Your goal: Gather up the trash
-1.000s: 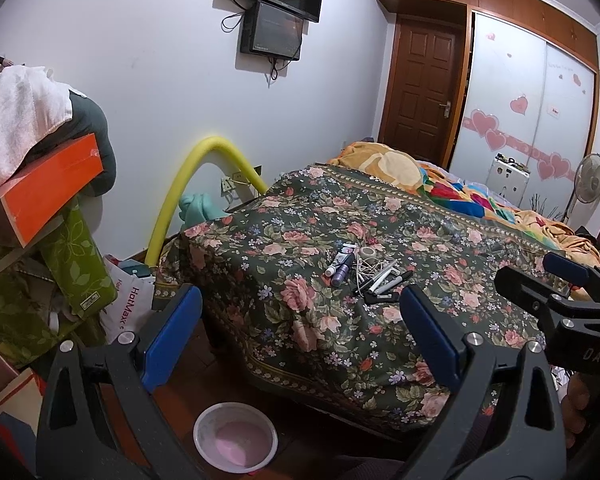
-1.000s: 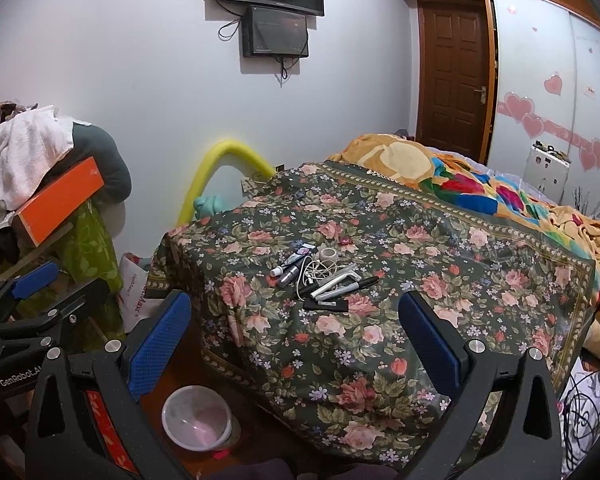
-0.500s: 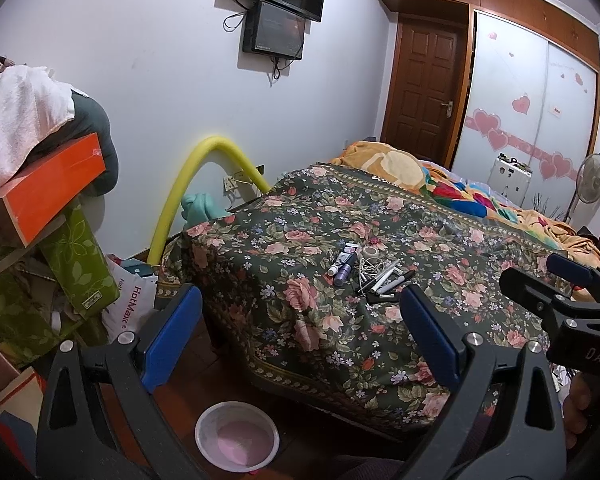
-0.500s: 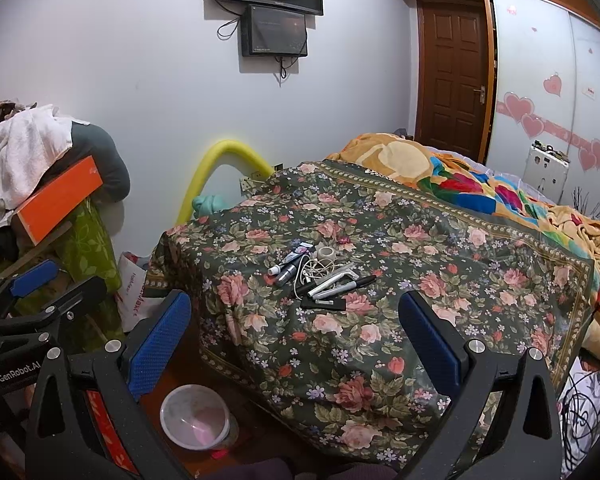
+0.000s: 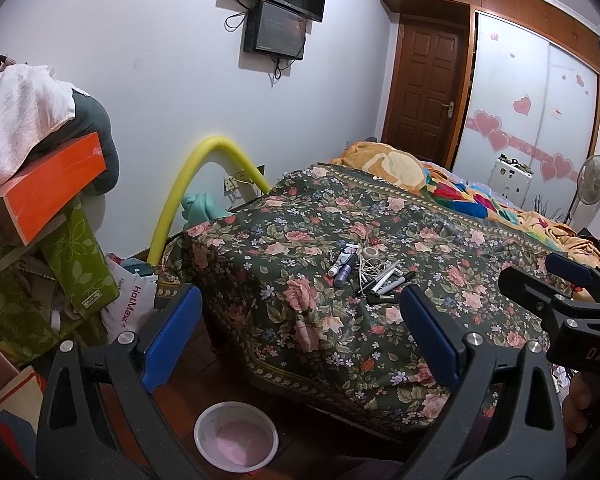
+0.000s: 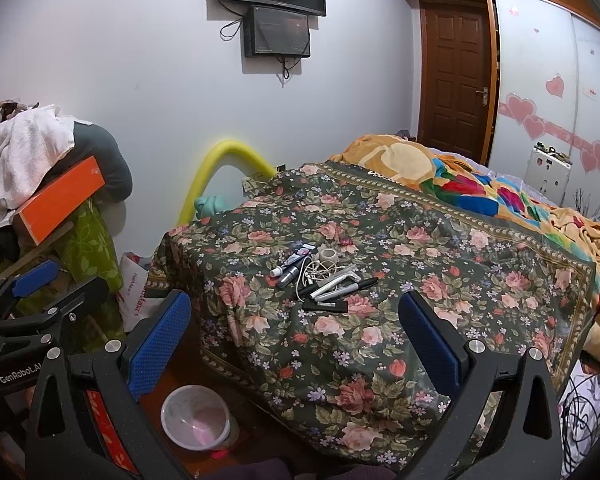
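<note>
A small pile of trash (image 5: 366, 270) (image 6: 320, 276) lies on the floral bedspread (image 5: 300, 240) (image 6: 400, 272): tubes, a tape roll, tangled white cord, pens and a flat black item. On the floor by the bed corner stands a white bin with a pink liner (image 5: 236, 436) (image 6: 196, 416). My left gripper (image 5: 300, 336) is open and empty, well short of the pile. My right gripper (image 6: 292, 340) is open too, nothing between its blue pads. Each gripper shows at the edge of the other's view.
At the left stands a cluttered stack: an orange box (image 5: 48, 192), green floral boxes (image 5: 80, 256), towels and a white shopping bag (image 5: 132, 304). A yellow foam tube (image 5: 192, 184) arches against the wall. Colourful blankets (image 6: 480, 188) cover the far bed; a fan (image 5: 590, 180) stands at right.
Both views have shifted only slightly; the bed and pile sit a touch lower and nearer. Both grippers stay open and hold nothing.
</note>
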